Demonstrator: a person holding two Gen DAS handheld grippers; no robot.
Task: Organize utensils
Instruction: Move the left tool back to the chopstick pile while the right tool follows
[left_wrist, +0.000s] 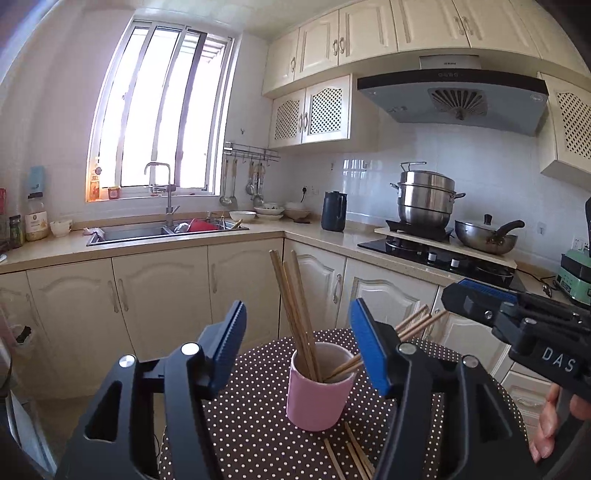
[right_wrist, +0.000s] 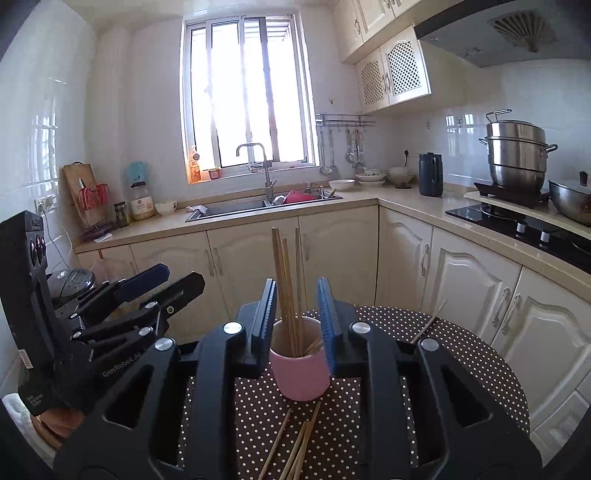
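1. Standing upright on a round, polka-dot covered counter (left_wrist: 258, 424), a pink cup (left_wrist: 318, 397) holds a bundle of wooden chopsticks (left_wrist: 295, 306); several rise nearly vertical and others lean over the rim toward the right.

2. More loose chopsticks (right_wrist: 295, 446) lie flat on the dotted cloth just in front of the cup, nearer the cameras.

3. The left gripper (left_wrist: 297, 334) hangs before the cup with its blue-padded fingers (left_wrist: 365, 347) spread wide apart; nothing sits between them and they touch neither cup nor chopsticks.

4. The right gripper (right_wrist: 296, 317) faces the cup from close by, its fingers (right_wrist: 327, 317) parted by a narrow gap. The upright chopsticks show through that gap, yet the pads press on nothing.

5. A person's hand (left_wrist: 550, 424) grips the handle of the right gripper at the right edge of the left wrist view; the other hand (right_wrist: 55, 424) shows under the left gripper at the lower left of the right wrist view.

6. Behind the cup runs a kitchen worktop with a steel sink (left_wrist: 162, 230), a tall faucet (left_wrist: 166, 192) below a bright window (right_wrist: 247, 99), a dark kettle (left_wrist: 333, 210), and a stacked steamer pot (left_wrist: 426, 197) on a gas stove (left_wrist: 439, 254).
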